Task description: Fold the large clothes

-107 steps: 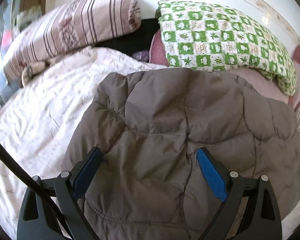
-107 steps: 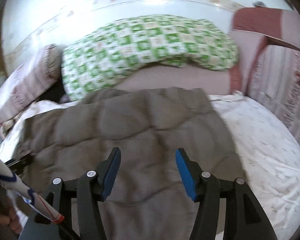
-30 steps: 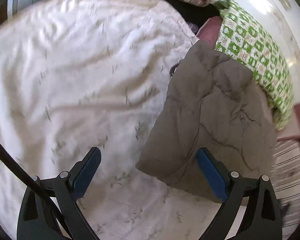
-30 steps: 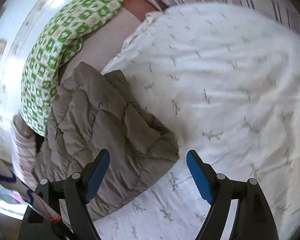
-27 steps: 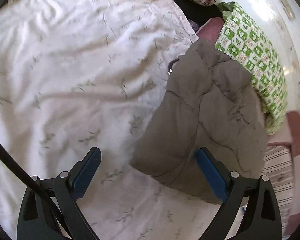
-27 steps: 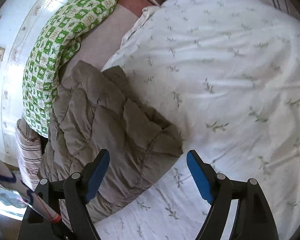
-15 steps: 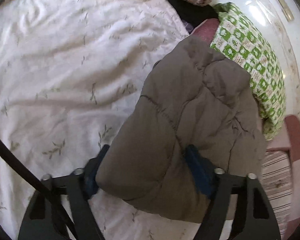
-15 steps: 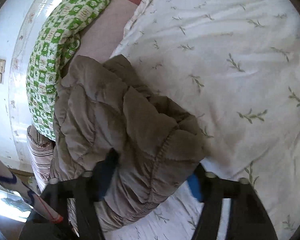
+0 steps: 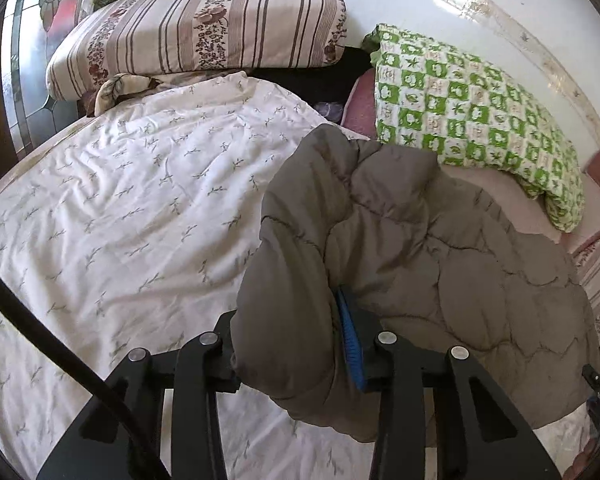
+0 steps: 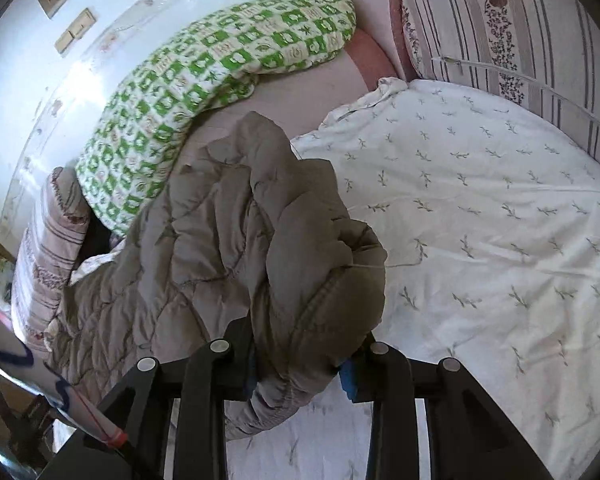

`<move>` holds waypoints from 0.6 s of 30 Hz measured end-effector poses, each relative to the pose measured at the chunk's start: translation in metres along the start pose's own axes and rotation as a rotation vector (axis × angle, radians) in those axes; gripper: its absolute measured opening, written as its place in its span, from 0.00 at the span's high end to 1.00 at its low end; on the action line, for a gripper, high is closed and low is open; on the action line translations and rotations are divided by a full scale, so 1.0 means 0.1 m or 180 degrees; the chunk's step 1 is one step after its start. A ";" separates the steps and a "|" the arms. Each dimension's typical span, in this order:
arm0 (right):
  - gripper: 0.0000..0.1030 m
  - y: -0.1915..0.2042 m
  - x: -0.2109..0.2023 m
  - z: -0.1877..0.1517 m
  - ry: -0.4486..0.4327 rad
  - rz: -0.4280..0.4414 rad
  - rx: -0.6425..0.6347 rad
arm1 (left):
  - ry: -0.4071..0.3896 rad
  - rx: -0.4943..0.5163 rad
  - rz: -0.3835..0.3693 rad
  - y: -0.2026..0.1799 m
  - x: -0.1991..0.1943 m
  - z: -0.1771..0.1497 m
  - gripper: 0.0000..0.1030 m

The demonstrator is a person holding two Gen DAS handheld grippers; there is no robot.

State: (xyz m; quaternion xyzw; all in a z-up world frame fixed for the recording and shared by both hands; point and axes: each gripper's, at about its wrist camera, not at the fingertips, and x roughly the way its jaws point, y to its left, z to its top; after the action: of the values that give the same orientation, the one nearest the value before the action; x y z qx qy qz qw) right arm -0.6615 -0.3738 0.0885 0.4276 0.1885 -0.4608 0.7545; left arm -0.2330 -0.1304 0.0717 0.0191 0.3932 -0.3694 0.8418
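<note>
White bedding with a little sprig print covers the bed [image 9: 132, 216], striped pillow [image 9: 204, 28] and green checked pillow [image 9: 472, 120] up at the far side, and the grey quilted jacket [image 9: 440, 264] lies bunched across the middle. Both tools are on it now: the left gripper [image 9: 296, 344] has just been closing and its fingers pinch one near corner, puffy cloth bulging out between them and one blue pad only half showing. Over on the other side the right gripper [image 10: 304, 360] has just been closing too, clamped on the opposite near corner of the jacket [image 10: 228, 240], hem rolled between its fingers. So the near edge is caught at both ends and the rest of the garment runs away from the fingers toward the green checked pillow [image 10: 220, 72], its far part resting on the bed [image 10: 480, 220]. My read: the fold turns on carrying this near edge forward over the body, both hands equally placed, and the thick padding could slip if one side leads.
</note>
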 end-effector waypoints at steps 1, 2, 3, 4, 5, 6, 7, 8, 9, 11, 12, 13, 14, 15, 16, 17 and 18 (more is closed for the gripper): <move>0.67 -0.01 -0.09 -0.03 0.0000 0.0033 0.0009 | -0.0002 -0.0010 -0.0011 0.02 -0.07 -0.03 0.64; 0.67 0.00 -0.16 -0.07 -0.0002 0.0053 0.0004 | -0.0013 -0.0018 -0.0011 0.03 -0.16 -0.07 0.64; 0.67 -0.01 -0.25 -0.12 -0.0005 0.0075 -0.0002 | -0.0022 -0.0018 -0.0011 0.04 -0.23 -0.12 0.64; 0.67 -0.02 -0.34 -0.19 -0.0003 0.0093 -0.0004 | -0.0038 -0.0014 -0.0017 0.06 -0.31 -0.17 0.64; 0.67 -0.06 -0.45 -0.27 0.0011 0.0116 0.0011 | -0.0049 -0.0009 -0.0018 0.09 -0.41 -0.25 0.64; 0.67 -0.09 -0.50 -0.32 0.0029 0.0133 0.0034 | -0.0035 -0.0024 -0.0025 0.13 -0.49 -0.33 0.64; 0.67 -0.15 -0.57 -0.38 0.0059 0.0153 0.0068 | -0.0009 -0.0056 -0.0041 0.18 -0.56 -0.41 0.64; 0.67 -0.20 -0.61 -0.43 0.0085 0.0163 0.0100 | 0.0023 -0.0075 -0.0054 0.22 -0.62 -0.50 0.64; 0.67 -0.29 -0.65 -0.51 0.0128 0.0178 0.0159 | 0.0045 -0.0081 -0.0055 0.25 -0.66 -0.56 0.64; 0.67 -0.42 -0.69 -0.65 0.0212 0.0196 0.0238 | 0.0078 -0.0078 -0.0032 0.29 -0.70 -0.69 0.64; 0.67 -0.50 -0.69 -0.72 0.0267 0.0181 0.0260 | 0.0111 -0.0030 0.0008 0.29 -0.69 -0.76 0.63; 0.66 -0.56 -0.67 -0.77 0.0319 0.0159 0.0292 | 0.0144 0.0009 0.0058 0.30 -0.67 -0.82 0.61; 0.63 -0.62 -0.63 -0.80 0.0372 0.0141 0.0330 | 0.0164 0.0010 0.0085 0.31 -0.65 -0.85 0.59; 0.62 -0.68 -0.56 -0.83 0.0451 0.0120 0.0352 | 0.0197 -0.0011 0.0131 0.34 -0.61 -0.89 0.54; 0.56 -0.72 -0.51 -0.84 0.0515 0.0094 0.0331 | 0.0206 -0.0028 0.0180 0.36 -0.59 -0.90 0.44; 0.50 -0.75 -0.48 -0.84 0.0560 0.0078 0.0325 | 0.0202 -0.0048 0.0279 0.40 -0.57 -0.90 0.37; 0.46 -0.80 -0.47 -0.84 0.0605 0.0087 0.0388 | 0.0186 -0.0073 0.0367 0.43 -0.56 -0.90 0.29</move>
State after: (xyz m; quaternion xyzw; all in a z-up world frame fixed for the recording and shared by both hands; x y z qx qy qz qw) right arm -0.7448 -0.2970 0.0353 0.5170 0.2250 -0.4185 0.7120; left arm -0.2870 -0.0363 0.0366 0.0427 0.4201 -0.3151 0.8500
